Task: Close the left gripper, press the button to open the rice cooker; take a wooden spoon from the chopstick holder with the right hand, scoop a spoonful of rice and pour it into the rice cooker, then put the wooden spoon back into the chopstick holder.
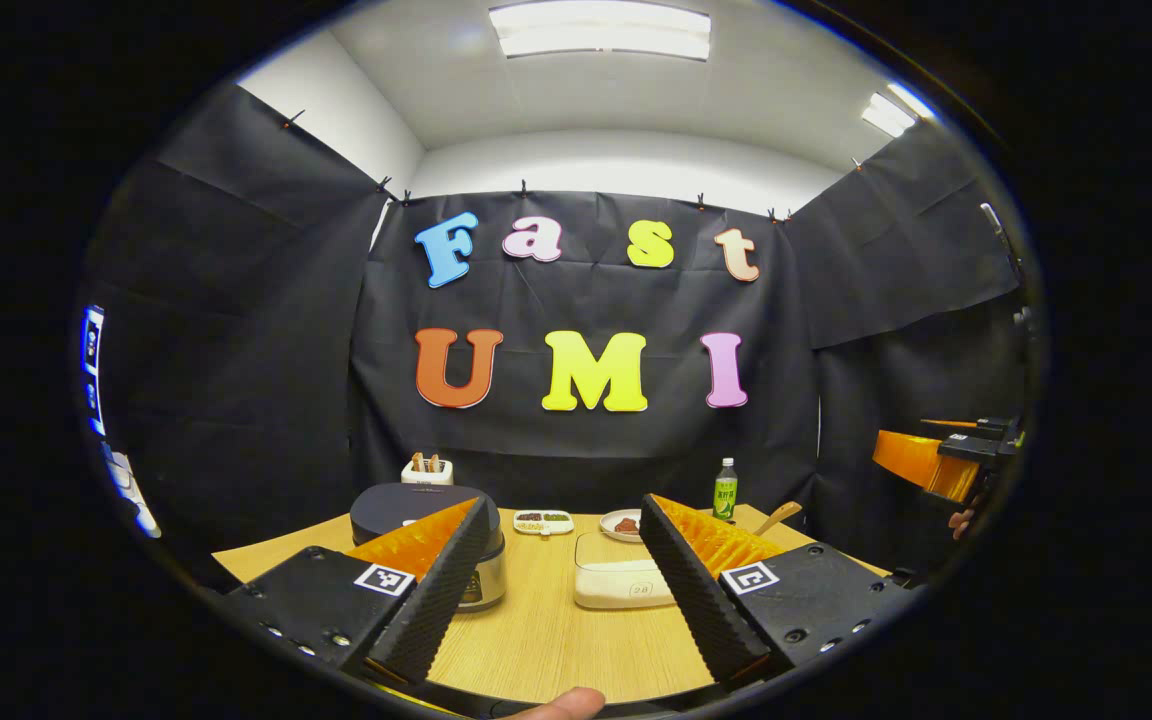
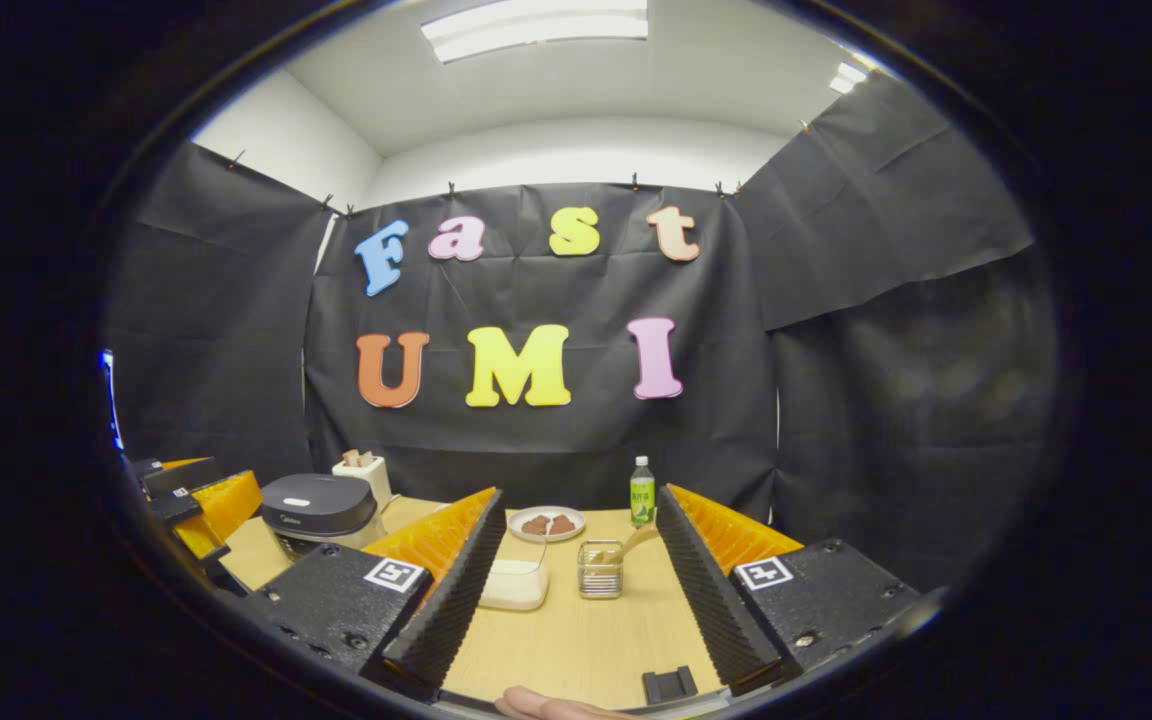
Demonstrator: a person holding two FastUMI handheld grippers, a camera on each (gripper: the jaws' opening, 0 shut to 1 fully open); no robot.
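The rice cooker (image 1: 426,525) sits at the left of the wooden table (image 1: 536,640), its dark lid down; the left gripper's near finger hides part of its body. Right of it lies a clear box (image 1: 621,580) of white rice, cut off on its right by the other finger. Farther back, a white holder (image 1: 426,468) with brown pieces stands behind the cooker, beside a small tray (image 1: 543,521) of dark bits, a plate (image 2: 546,523) of brown food and a green bottle (image 2: 642,492).

In the right gripper view, the chopstick holder (image 2: 600,570) stands near the table's middle, the wooden spoon (image 2: 633,542) leaning out of it toward the right. What else it holds is too small to tell.

The left gripper (image 1: 561,590) hangs above the near edge, jaws spread wide, holding nothing. The right gripper (image 2: 576,600) is likewise spread and empty, the chopstick holder framed between its fingers but well beyond them. A fingertip (image 1: 561,703) shows at the bottom edge.
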